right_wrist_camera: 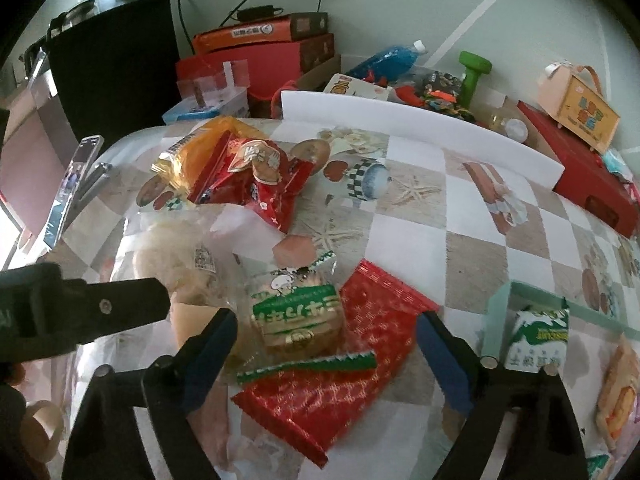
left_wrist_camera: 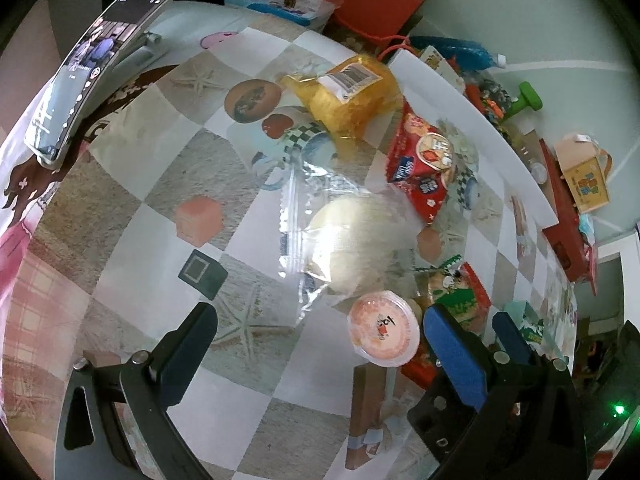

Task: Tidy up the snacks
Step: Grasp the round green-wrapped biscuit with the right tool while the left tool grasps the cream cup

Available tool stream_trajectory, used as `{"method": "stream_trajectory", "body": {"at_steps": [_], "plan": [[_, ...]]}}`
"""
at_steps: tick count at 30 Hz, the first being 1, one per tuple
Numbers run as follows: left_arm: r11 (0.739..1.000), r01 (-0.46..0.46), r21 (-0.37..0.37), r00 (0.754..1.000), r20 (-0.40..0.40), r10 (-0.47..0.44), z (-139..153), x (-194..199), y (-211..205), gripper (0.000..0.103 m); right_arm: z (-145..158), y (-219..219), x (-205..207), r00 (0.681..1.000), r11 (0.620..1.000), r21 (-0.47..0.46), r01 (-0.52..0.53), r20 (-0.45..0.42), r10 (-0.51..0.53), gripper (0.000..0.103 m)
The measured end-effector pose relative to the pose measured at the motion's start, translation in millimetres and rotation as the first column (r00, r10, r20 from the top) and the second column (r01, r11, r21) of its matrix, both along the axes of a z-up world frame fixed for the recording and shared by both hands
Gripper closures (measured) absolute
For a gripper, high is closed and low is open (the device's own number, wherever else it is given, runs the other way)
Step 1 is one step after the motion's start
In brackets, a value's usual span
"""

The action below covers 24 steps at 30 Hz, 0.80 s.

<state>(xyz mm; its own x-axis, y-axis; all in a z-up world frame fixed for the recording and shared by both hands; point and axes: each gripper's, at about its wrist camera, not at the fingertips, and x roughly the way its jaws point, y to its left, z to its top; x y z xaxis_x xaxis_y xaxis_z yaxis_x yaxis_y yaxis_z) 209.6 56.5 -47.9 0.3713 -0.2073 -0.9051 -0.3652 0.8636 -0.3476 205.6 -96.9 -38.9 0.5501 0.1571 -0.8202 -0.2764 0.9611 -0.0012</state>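
My left gripper (left_wrist_camera: 324, 340) hangs open over the checkered tablecloth (left_wrist_camera: 132, 184). An orange jelly cup (left_wrist_camera: 384, 330) lies between its fingers, close to the right one and untouched. Beyond the cup lie a clear bag with a pale bun (left_wrist_camera: 356, 240), a red snack bag (left_wrist_camera: 424, 160) and a yellow bag (left_wrist_camera: 352, 92). My right gripper (right_wrist_camera: 328, 350) is open around a green-labelled biscuit packet (right_wrist_camera: 298, 320), which rests on a red foil bag (right_wrist_camera: 340, 380). Its pads stand clear of the packet on both sides.
A phone on a stand (left_wrist_camera: 88, 72) is at the table's left edge. A white foam board (right_wrist_camera: 400, 116) lines the far edge, with red boxes (right_wrist_camera: 588, 176) and clutter behind. A mint-green box (right_wrist_camera: 504, 308) at the right holds a green-white packet (right_wrist_camera: 540, 336).
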Motion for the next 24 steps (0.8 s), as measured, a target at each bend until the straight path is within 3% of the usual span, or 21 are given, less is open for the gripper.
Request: {"method": "stream_trajectory", "body": {"at_steps": [12,24], "plan": [[1.0,0.001,-0.01,1.0,-0.019,-0.001,-6,0,3,0.0,-10,-5,5,1.0,1.0,-0.005,0.013,-0.009,-0.013,0.032],[0.998,0.053,-0.022,0.998,-0.025,-0.053,-9,2,-13,0.0,-8,-21,5,0.998,0.997,0.049,0.058,-0.02,-0.057,0.036]]}}
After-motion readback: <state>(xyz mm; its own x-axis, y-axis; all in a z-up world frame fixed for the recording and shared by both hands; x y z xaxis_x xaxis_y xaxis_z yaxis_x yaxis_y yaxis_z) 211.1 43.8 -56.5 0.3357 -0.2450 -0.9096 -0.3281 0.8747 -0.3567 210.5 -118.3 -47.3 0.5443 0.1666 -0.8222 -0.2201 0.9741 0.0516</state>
